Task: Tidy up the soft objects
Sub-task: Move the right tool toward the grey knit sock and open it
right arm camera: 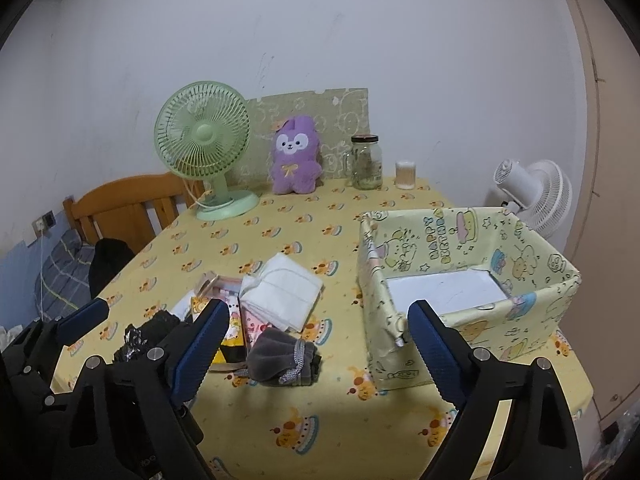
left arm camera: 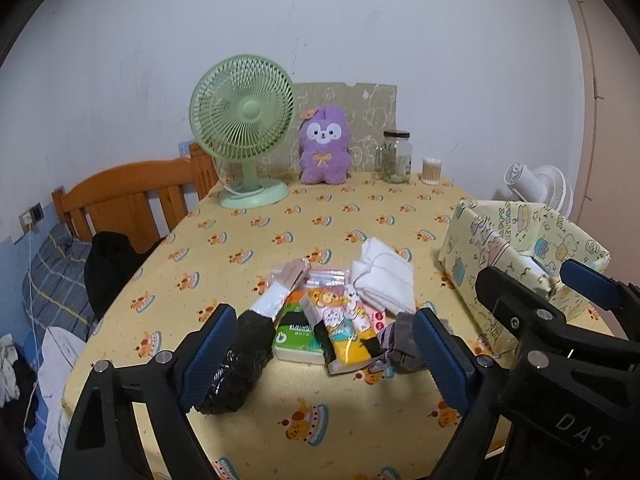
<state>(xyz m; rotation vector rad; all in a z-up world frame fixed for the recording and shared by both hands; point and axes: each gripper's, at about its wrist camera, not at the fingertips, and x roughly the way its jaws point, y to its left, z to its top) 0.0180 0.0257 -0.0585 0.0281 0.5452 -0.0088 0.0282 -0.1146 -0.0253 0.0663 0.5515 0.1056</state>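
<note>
A heap of soft things lies mid-table: a folded white cloth (left arm camera: 386, 280) (right arm camera: 284, 292), a grey sock bundle (left arm camera: 400, 340) (right arm camera: 280, 356), a green tissue pack (left arm camera: 298, 336), a cartoon-print tissue pack (left arm camera: 344, 320) and a shiny black bundle (left arm camera: 236, 364). To their right stands a yellow cartoon-papered box (right arm camera: 472, 312) (left arm camera: 480, 248), whose white floor looks bare. My left gripper (left arm camera: 324, 316) hovers open just short of the heap. My right gripper (right arm camera: 320, 308) (left arm camera: 532, 276) is open too, between the socks and the box's near corner. A purple plush (left arm camera: 324, 148) (right arm camera: 294, 156) sits at the back.
At the far edge of the yellow tablecloth (right arm camera: 320, 400) stand a green desk fan (left arm camera: 244, 128), a glass jar (right arm camera: 366, 162) and a cup of cotton swabs (right arm camera: 406, 174). A white fan (right arm camera: 536, 192) is behind the box. A wooden headboard (left arm camera: 132, 192), bedding and a black garment (left arm camera: 108, 264) lie left.
</note>
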